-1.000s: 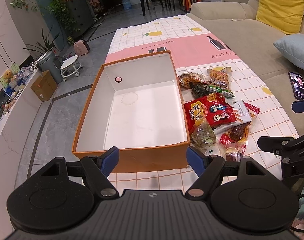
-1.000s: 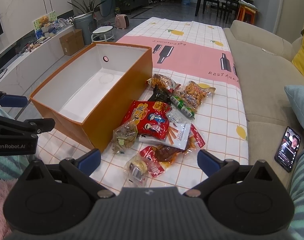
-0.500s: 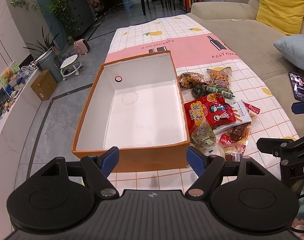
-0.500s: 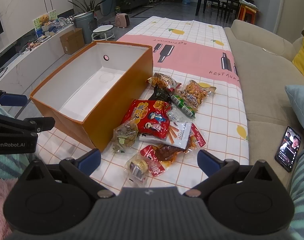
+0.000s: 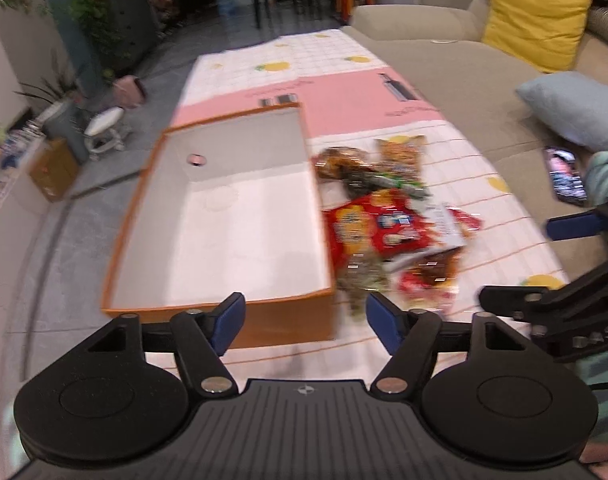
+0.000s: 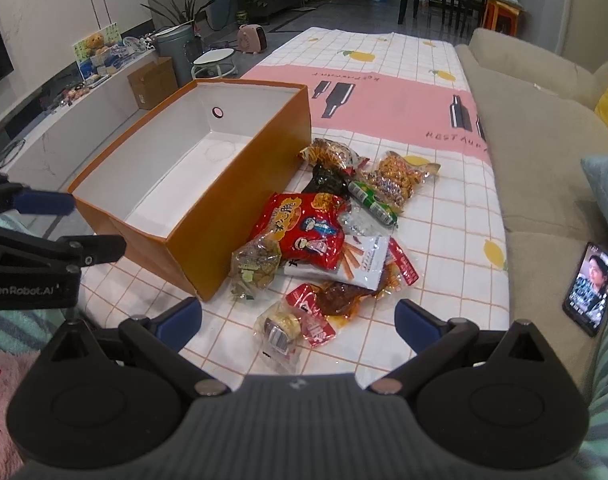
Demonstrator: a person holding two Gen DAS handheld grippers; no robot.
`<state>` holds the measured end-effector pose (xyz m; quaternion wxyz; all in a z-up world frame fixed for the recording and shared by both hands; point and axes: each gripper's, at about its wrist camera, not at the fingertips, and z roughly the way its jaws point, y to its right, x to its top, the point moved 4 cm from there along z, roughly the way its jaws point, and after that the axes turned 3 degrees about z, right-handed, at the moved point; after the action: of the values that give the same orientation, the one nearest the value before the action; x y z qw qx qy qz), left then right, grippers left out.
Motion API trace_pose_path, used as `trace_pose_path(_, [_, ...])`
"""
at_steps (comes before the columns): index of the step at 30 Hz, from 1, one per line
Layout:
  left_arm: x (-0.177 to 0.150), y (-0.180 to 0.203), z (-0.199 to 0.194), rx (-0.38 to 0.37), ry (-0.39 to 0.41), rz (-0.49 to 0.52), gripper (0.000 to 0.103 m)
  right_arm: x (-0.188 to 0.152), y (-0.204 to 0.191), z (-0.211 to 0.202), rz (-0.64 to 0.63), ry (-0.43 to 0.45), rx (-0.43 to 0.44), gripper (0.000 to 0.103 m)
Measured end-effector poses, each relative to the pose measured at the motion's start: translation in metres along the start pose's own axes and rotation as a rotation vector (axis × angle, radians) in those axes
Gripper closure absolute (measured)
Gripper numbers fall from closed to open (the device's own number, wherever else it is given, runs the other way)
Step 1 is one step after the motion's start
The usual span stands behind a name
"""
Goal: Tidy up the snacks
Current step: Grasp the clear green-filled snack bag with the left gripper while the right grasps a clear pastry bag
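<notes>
An open orange box with a bare white inside stands on the checked tablecloth; its orange side faces the snacks. Beside it lies a heap of snack packets: a red bag, a green sausage, a white stick packet and a small clear packet. My left gripper hovers before the box's near wall, its jaws closing with nothing between them. My right gripper hangs open over the near edge of the heap, gripping nothing.
A phone lies on the beige sofa to the right, with yellow and blue cushions behind. The far half of the tablecloth is pink. Left of the table are floor, a stool and a low cabinet.
The left gripper's jaws have drawn a little closer together, and its view has swung slightly and blurred. The right view is almost the same.
</notes>
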<state>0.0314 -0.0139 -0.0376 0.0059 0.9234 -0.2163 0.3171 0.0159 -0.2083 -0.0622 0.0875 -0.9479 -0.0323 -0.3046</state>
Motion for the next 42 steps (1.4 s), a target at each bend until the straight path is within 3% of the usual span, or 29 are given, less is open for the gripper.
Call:
trace_pose_path(2, [0.002, 0.006, 0.002, -0.069, -0.007, -0.005, 0.029, -0.001, 0.008, 0.004, 0.011, -0.010, -0.004, 0.005])
trace_pose_path(5, [0.006, 0.020, 0.009, -0.158, -0.019, 0.028, 0.042, -0.002, 0.020, 0.010, 0.016, -0.019, -0.026, 0.018])
trace_pose_path(8, [0.009, 0.033, 0.019, -0.205, -0.043, 0.077, 0.048, -0.004, 0.032, 0.016, 0.034, -0.038, -0.041, 0.021])
trace_pose_path(16, [0.017, 0.058, 0.050, -0.256, -0.122, 0.429, 0.048, -0.021, 0.035, 0.054, 0.117, -0.176, 0.075, 0.027])
trace_pose_path(24, [0.026, 0.060, 0.081, -0.274, -0.146, 0.748, 0.046, -0.019, 0.012, 0.091, -0.036, -0.226, 0.124, 0.027])
trace_pose_path(32, [0.030, 0.068, 0.113, -0.339, -0.204, 0.904, 0.036, -0.011, 0.005, 0.121, -0.060, -0.266, 0.161, 0.027])
trace_pose_path(34, [0.029, 0.070, 0.121, -0.342, -0.227, 0.950, 0.036, -0.012, 0.006, 0.128, -0.050, -0.278, 0.168, 0.035])
trace_pose_path(42, [0.024, 0.076, 0.151, -0.280, -0.295, 1.078, 0.029, -0.014, 0.008, 0.138, -0.042, -0.294, 0.187, 0.040])
